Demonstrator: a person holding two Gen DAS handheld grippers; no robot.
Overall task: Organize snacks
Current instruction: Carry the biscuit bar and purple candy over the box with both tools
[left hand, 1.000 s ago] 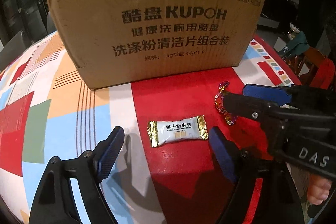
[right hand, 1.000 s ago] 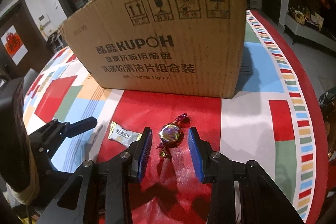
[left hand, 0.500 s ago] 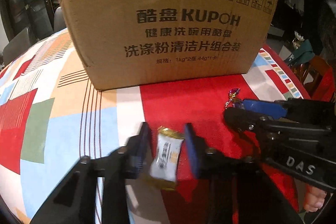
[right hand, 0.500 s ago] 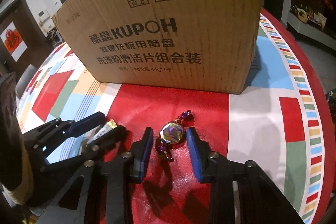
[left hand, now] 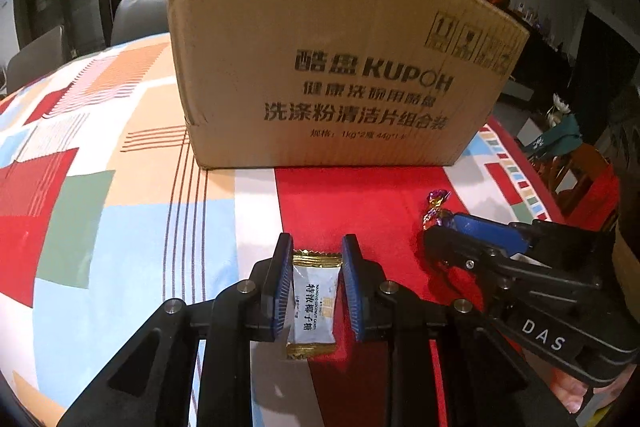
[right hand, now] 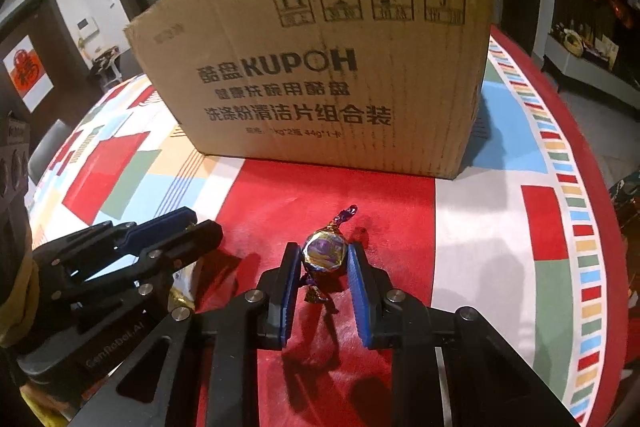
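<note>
My left gripper (left hand: 314,249) is shut on a white candy packet with gold ends (left hand: 313,301), held lengthwise between its blue pads and raised above the cloth. My right gripper (right hand: 324,255) is shut on a round candy in gold and purple foil (right hand: 323,251), lifted off the red patch. In the left wrist view the right gripper (left hand: 436,231) shows at the right with the foil candy's twisted end (left hand: 436,201) sticking out. In the right wrist view the left gripper (right hand: 200,223) shows at the left, the packet (right hand: 185,281) mostly hidden under it.
A large brown cardboard box (left hand: 332,67) printed KUPOH stands upright just beyond both grippers, also in the right wrist view (right hand: 328,67). The round table wears a patchwork cloth (left hand: 100,195). Chairs (left hand: 136,15) stand behind the table's far left; its edge curves at the right (right hand: 600,227).
Both grippers closed on their candies and lifted them. The white packet turned from crosswise on the cloth to lengthwise between the left pads. Both views rose and pulled back from the box.
</note>
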